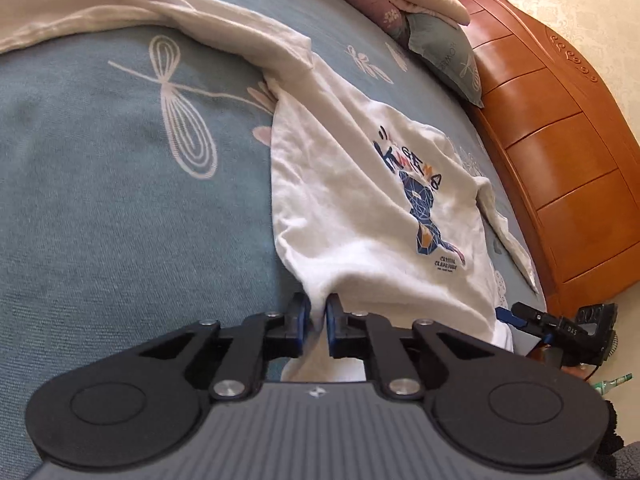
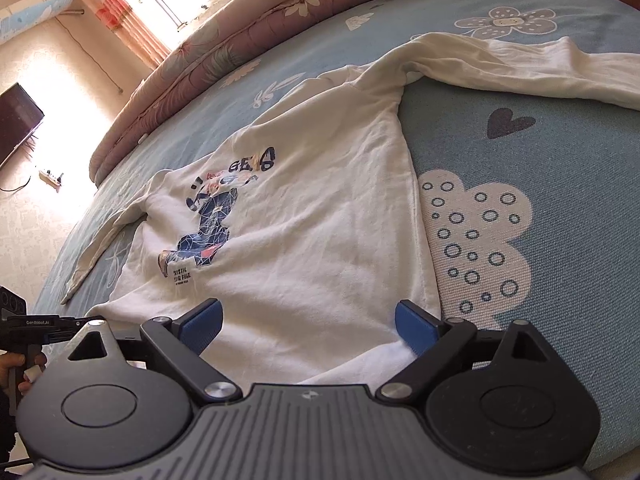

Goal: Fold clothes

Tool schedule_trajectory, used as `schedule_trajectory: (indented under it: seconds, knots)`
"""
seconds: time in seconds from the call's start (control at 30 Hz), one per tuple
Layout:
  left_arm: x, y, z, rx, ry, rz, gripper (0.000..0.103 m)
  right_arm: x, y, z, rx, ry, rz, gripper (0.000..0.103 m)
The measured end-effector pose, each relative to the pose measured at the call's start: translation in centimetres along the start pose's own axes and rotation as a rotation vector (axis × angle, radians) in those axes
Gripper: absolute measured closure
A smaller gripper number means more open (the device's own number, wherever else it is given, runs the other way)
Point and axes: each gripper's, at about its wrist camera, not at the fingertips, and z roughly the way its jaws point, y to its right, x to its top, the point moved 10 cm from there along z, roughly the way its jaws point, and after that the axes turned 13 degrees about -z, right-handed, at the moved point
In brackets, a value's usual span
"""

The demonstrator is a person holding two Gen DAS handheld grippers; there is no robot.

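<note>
A white long-sleeved shirt [image 1: 360,200] with a blue printed figure lies spread on a blue patterned bedspread [image 1: 100,180]. My left gripper [image 1: 318,316] is shut on the shirt's bottom hem corner, the cloth bunched between its blue pads. In the right wrist view the same shirt [image 2: 320,208] lies flat, one sleeve [image 2: 520,64] stretched to the far right. My right gripper [image 2: 308,320] stands open over the hem, its blue pads wide apart with cloth lying beneath them. The right gripper [image 1: 520,316] also shows at the shirt's other hem corner in the left wrist view.
A wooden headboard [image 1: 560,140] runs along the right of the left wrist view, with a grey-green pillow [image 1: 448,52] and a folded mauve quilt [image 2: 240,36] by it. A person's hand [image 2: 20,364] holds the other gripper's handle at the lower left of the right wrist view. A dark screen [image 2: 16,120] hangs on the wall.
</note>
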Motion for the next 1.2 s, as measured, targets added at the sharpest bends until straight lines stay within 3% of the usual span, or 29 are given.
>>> schedule_trajectory:
  seconds: [0.1, 0.27, 0.4, 0.53, 0.73, 0.8, 0.83, 0.9, 1.0, 1.1, 1.2]
  knots:
    - [-1.2, -0.7, -0.6, 0.0, -0.004, -0.034, 0.083, -0.1, -0.1, -0.1, -0.001, -0.002, -0.007, 0.007]
    - [-3.1, -3.0, -2.1, -0.066, -0.017, -0.243, 0.078, -0.3, -0.1, -0.3, 0.006, -0.003, -0.008, 0.007]
    - [-4.8, -2.9, -1.8, -0.096, -0.024, -0.277, 0.074, -0.4, -0.2, -0.3, 0.002, -0.003, -0.015, 0.006]
    - [-6.0, -1.4, -1.3, -0.063, 0.001, -0.169, 0.074, -0.6, -0.4, -0.4, -0.002, -0.003, -0.022, 0.006]
    - [-6.8, 1.0, -1.5, 0.076, 0.05, 0.079, 0.073, -0.7, -0.6, -0.5, -0.009, -0.006, -0.027, 0.006]
    - [-7.0, 1.6, -1.4, 0.102, 0.05, 0.137, 0.067, -0.8, -0.9, -0.9, -0.007, -0.019, -0.038, 0.006]
    - [-7.1, 1.8, -1.4, 0.107, 0.049, 0.151, 0.061, -0.9, -1.1, -1.3, 0.0, -0.028, -0.05, 0.006]
    - [-7.2, 2.0, -1.4, 0.109, 0.047, 0.162, 0.059, -1.3, -1.5, -2.4, 0.01, -0.044, -0.081, 0.006]
    - [-7.3, 2.3, -1.2, 0.138, 0.042, 0.2, 0.067, -2.4, -1.4, -4.2, -0.003, -0.08, -0.121, 0.007]
    - [-7.2, 2.4, -1.0, 0.15, 0.045, 0.205, 0.067, -4.2, -0.6, -5.0, -0.022, -0.131, -0.127, 0.011]
    - [-7.0, 2.2, -1.0, 0.164, 0.06, 0.193, 0.074, -5.3, -0.9, -5.1, 0.006, -0.123, -0.108, 0.016]
